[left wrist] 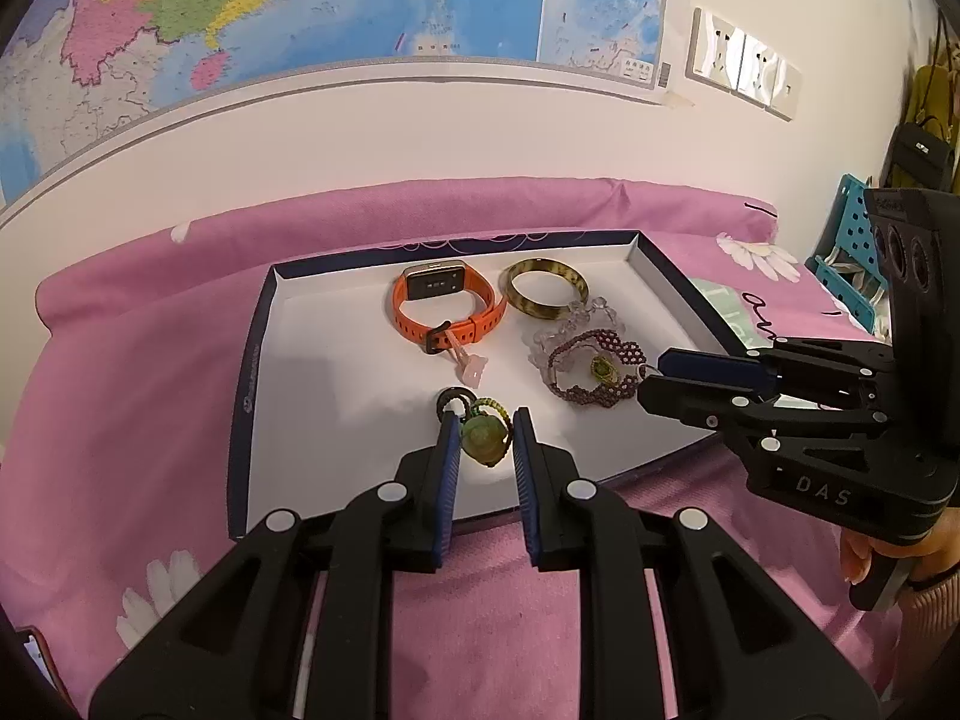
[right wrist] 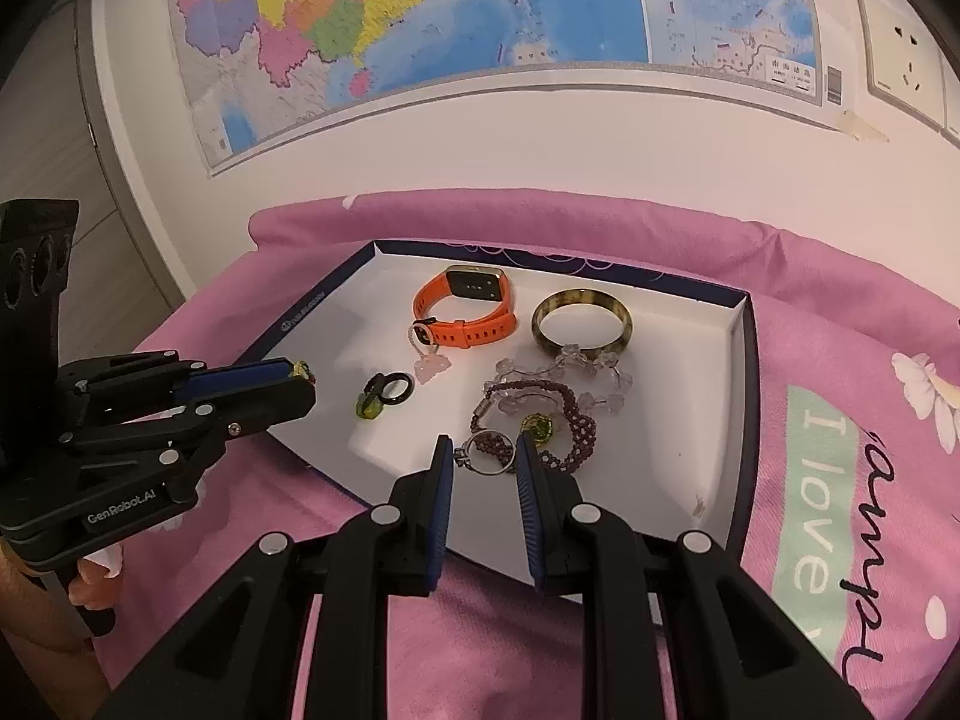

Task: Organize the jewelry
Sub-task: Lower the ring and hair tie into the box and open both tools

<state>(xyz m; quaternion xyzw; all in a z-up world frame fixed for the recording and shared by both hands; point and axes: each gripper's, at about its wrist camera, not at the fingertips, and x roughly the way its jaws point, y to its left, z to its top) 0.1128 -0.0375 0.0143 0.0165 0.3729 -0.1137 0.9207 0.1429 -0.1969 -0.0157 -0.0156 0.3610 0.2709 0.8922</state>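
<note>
A white-lined box lid with a dark blue rim (left wrist: 312,372) (right wrist: 660,420) serves as a tray on the pink bedsheet. In it lie an orange smartwatch (left wrist: 444,306) (right wrist: 468,312), a mottled brown bangle (left wrist: 546,294) (right wrist: 582,321), a clear bead bracelet (right wrist: 564,369) and a purple beaded bracelet (left wrist: 600,372) (right wrist: 576,420). My left gripper (left wrist: 485,417) (right wrist: 303,381) is shut on a green pendant (left wrist: 483,441) near the tray's front edge. A green cord ties the pendant to a black ring (left wrist: 453,399) (right wrist: 393,387). My right gripper (right wrist: 483,444) (left wrist: 651,375) is shut on the purple bracelet's metal clasp ring (right wrist: 489,456).
A pink floral sheet (right wrist: 840,360) covers the surface around the tray. Behind it is a white wall with a map (left wrist: 300,0) and sockets (left wrist: 744,66). A teal perforated basket (left wrist: 852,240) stands at the far right. A person's hand (left wrist: 888,552) holds the right gripper's handle.
</note>
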